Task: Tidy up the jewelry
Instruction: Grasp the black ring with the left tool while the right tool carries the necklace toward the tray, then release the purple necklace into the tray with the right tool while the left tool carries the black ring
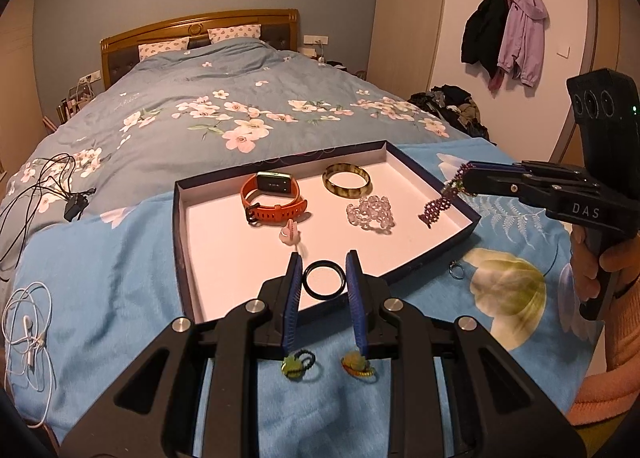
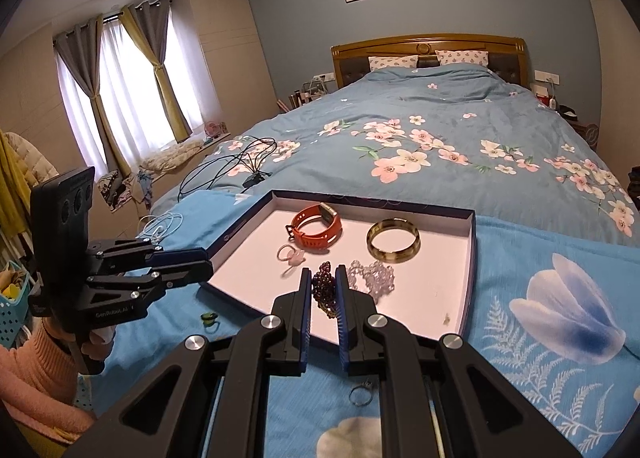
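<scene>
With the right gripper [image 2: 323, 278] closed on the purple bracelet [image 1: 440, 201] over the tray [image 1: 404, 157], release probably came next, while the left gripper [image 1: 323, 278] stood open around the black ring [image 1: 323, 280].

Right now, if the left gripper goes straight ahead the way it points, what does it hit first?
Probably the small pink ring lying in the white-lined tray. The left gripper already brackets the black ring, jaws open. Depth is unclear.

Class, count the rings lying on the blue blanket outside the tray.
3: a green ring and an orange ring beneath the left gripper, a silver ring beside the tray's near edge. Others may be hidden.
</scene>
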